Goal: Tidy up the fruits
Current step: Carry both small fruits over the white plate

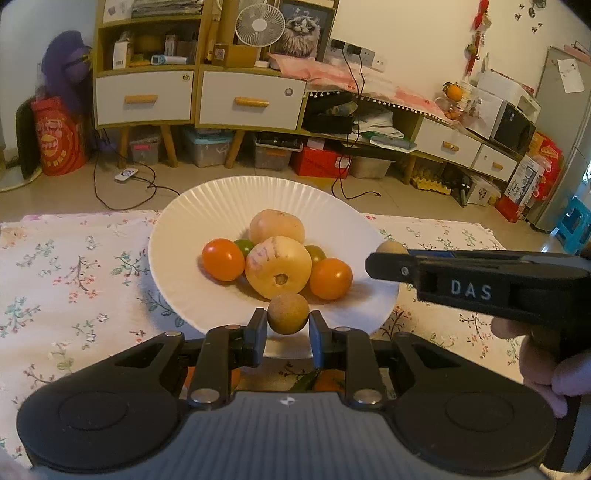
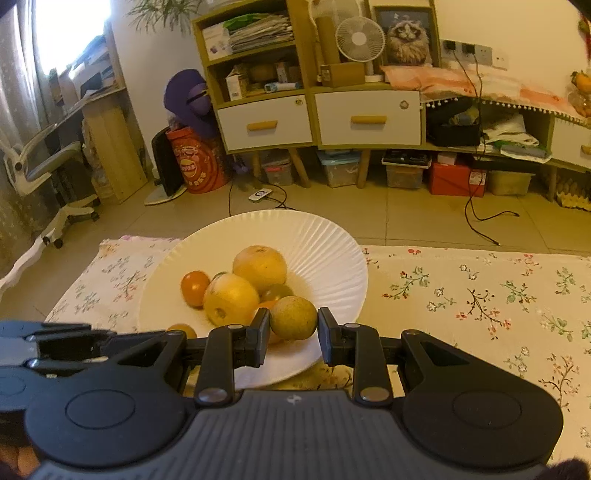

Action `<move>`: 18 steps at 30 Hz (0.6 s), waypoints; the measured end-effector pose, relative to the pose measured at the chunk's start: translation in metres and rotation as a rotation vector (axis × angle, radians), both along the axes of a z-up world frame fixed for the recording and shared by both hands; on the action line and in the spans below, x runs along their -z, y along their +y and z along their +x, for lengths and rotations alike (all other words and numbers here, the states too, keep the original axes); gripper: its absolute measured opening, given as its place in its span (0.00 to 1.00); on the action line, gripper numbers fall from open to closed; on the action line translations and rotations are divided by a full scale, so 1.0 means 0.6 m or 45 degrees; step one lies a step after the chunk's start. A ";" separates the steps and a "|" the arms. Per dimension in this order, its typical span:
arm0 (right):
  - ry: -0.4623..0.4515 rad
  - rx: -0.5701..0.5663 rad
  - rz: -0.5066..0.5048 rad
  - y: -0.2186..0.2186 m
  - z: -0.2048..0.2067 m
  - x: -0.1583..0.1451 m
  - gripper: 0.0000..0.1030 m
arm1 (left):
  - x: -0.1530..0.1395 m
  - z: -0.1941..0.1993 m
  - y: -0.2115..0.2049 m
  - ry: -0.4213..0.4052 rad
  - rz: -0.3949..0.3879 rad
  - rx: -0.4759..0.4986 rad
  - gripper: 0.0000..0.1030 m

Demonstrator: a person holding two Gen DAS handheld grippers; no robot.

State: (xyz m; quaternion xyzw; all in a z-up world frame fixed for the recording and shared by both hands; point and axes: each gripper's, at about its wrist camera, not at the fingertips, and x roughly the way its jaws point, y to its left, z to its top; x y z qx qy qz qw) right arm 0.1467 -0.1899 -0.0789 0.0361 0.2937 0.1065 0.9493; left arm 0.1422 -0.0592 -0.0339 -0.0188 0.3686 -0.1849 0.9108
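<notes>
Counter (image 1: 74, 266) with a flowery cloth carries a white plate (image 1: 207, 206) piled with two yellow fruits, orange tomatoes (image 1: 222, 259) and a couple of green ones. Left gripper (image 1: 287, 332) has its fingers pinched on a small brown longan (image 1: 288, 313) at the plate's near rim. Right gripper (image 2: 293, 330) grips another longan (image 2: 293, 318) over the plate's right side.

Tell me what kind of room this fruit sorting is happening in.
Most likely a lived-in home living room. A wooden storage cabinet with white drawers holds a small fan and a framed cat picture, storage boxes sit under it, and the fruit plate rests on a floral tablecloth.
</notes>
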 end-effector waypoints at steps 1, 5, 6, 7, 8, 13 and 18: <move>0.001 0.003 0.003 -0.001 0.003 0.001 0.24 | 0.001 0.001 -0.001 -0.001 0.000 -0.001 0.03; 0.005 0.008 0.011 -0.002 0.014 0.005 0.24 | 0.003 0.008 -0.005 0.006 -0.005 -0.011 0.03; 0.006 0.008 0.012 -0.002 0.015 0.007 0.24 | 0.003 0.008 -0.005 0.008 -0.010 -0.013 0.03; 0.007 0.010 0.012 -0.002 0.017 0.008 0.24 | 0.004 0.009 -0.005 0.009 -0.011 -0.015 0.03; 0.009 0.011 0.012 -0.001 0.018 0.009 0.24 | 0.004 0.010 -0.006 0.008 -0.010 -0.015 0.03; 0.012 0.017 0.008 -0.001 0.023 0.011 0.24 | 0.006 0.011 -0.010 -0.001 0.002 -0.011 0.03; 0.014 0.012 0.012 0.000 0.023 0.010 0.24 | 0.007 0.014 -0.009 0.001 -0.001 -0.007 0.03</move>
